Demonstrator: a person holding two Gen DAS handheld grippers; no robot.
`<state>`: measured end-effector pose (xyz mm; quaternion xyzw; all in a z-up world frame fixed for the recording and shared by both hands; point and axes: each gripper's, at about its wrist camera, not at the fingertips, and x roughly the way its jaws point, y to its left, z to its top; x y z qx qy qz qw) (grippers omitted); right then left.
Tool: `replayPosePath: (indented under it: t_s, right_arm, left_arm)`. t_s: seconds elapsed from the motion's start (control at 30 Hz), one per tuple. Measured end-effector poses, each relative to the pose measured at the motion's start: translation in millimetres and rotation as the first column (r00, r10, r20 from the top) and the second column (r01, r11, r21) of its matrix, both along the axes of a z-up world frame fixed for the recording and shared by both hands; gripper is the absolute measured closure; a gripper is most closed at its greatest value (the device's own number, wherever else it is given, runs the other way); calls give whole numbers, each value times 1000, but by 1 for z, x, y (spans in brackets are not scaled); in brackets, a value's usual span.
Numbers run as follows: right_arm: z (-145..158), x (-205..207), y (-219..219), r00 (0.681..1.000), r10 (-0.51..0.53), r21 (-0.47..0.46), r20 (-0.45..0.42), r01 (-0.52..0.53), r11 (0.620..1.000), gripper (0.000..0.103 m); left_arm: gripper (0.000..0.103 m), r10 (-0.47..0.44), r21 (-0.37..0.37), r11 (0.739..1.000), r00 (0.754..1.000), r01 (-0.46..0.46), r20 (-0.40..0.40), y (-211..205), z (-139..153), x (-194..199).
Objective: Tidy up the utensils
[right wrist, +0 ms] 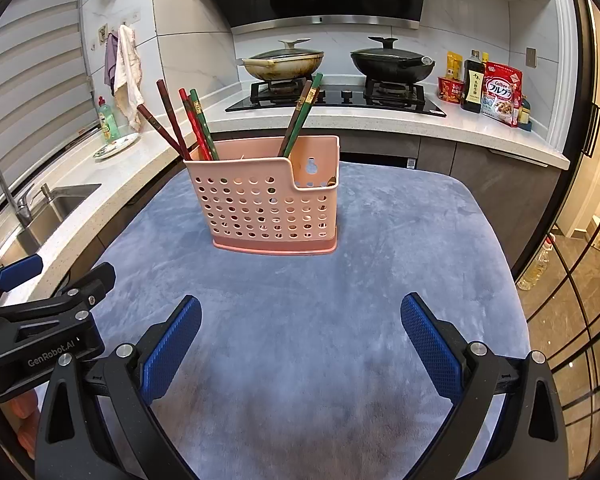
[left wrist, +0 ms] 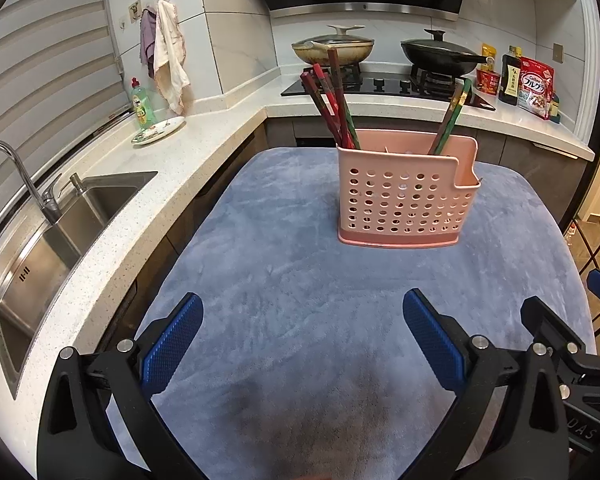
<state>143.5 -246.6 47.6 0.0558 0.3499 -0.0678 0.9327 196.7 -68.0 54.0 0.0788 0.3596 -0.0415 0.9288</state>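
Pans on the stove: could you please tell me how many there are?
2, both lidded, on the stove: a beige pan on the left and a black pan on the right. None appears hidden.

The right gripper [right wrist: 300, 340] hovers low over a blue-grey plush cloth [right wrist: 360, 280], its blue-padded fingers [right wrist: 172, 344] spread wide with nothing between them. Farther off on the cloth a pink perforated utensil holder [right wrist: 268, 212] stands upright. Red, brown and green chopsticks [right wrist: 188, 124] lean left from its left end; another few chopsticks [right wrist: 302, 116] lean right near the middle. The left gripper [right wrist: 40, 312] shows at the near left edge. On the far counter [right wrist: 380, 120] a stove [right wrist: 336, 98] carries two lidded pans.
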Motion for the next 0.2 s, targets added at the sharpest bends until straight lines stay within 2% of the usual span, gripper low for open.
replayPosePath:
  t_s: [0.2]
  right_arm:
    - [1, 4, -1, 1000, -5, -1, 6, 5, 1000, 7]
  left_arm:
    - [7, 4, 6, 1000, 1000, -4, 10, 1, 2, 1]
